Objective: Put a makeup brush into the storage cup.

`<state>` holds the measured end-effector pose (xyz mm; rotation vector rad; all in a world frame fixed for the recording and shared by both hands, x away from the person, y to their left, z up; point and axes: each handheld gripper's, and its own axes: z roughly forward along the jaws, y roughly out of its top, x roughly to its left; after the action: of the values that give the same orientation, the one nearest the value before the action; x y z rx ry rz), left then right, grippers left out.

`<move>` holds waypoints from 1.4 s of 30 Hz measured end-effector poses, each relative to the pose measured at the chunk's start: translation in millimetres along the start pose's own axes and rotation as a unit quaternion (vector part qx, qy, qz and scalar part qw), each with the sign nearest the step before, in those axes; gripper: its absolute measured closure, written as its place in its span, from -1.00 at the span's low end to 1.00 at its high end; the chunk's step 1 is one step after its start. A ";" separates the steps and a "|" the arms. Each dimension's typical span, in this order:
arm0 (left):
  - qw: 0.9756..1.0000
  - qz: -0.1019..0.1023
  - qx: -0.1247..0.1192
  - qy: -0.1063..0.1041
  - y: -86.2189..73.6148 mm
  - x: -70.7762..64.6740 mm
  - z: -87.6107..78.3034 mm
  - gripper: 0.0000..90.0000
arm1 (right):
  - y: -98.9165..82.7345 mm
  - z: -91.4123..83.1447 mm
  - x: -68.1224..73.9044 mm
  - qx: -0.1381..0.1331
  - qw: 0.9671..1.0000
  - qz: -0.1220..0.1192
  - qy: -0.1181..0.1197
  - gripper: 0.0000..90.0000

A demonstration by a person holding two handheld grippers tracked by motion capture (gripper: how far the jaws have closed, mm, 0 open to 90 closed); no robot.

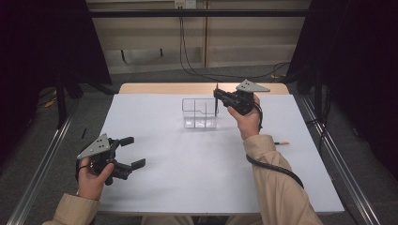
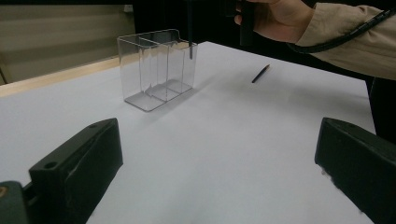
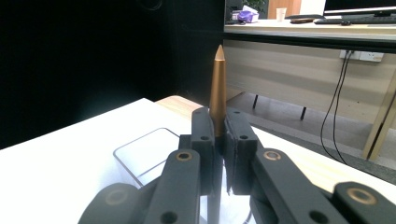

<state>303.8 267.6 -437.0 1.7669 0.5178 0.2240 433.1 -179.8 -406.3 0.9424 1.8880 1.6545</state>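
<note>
Your right gripper (image 1: 217,95) clamped the slim bronze-tipped dark pen (image 3: 217,88) upright over the clear plastic divided organizer (image 1: 199,113) near the tabletop's far edge; it risked catching the rim and tipping it. Your left gripper (image 1: 132,152) sat open, empty.

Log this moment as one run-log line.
right tool: shut on pen, upright over clear organizer | left tool: open, idle | second pen: lying on table

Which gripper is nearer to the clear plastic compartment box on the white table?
Right. The right gripper holds a pen upright over the right end of the clear plastic compartment box. The left gripper rests open near the table's front left, well apart.
</note>
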 end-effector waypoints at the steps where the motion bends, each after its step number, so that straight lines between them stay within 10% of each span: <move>1: 1.000 0.000 0.000 0.000 0.0 0.0 0.0 -0.98 | -0.6 -0.4 -0.9 -0.002 1.000 0.002 0.000 0.86; 18: 1.000 0.000 0.001 0.001 0.1 0.0 0.4 -0.98 | -3.2 -1.0 -0.2 0.008 1.000 0.005 0.003 0.84; 28: 1.000 0.001 0.002 0.002 -0.2 0.2 0.6 -0.98 | -2.5 -0.9 1.7 0.009 1.000 0.024 0.014 -0.08; 42: 1.000 0.001 0.002 0.001 0.3 -0.4 1.8 -0.98 | -0.6 -11.3 6.8 0.006 1.000 0.012 0.018 -0.54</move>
<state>304.3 265.8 -437.2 1.7722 0.5184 0.2254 420.3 -182.3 -404.3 0.9494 1.9192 1.6881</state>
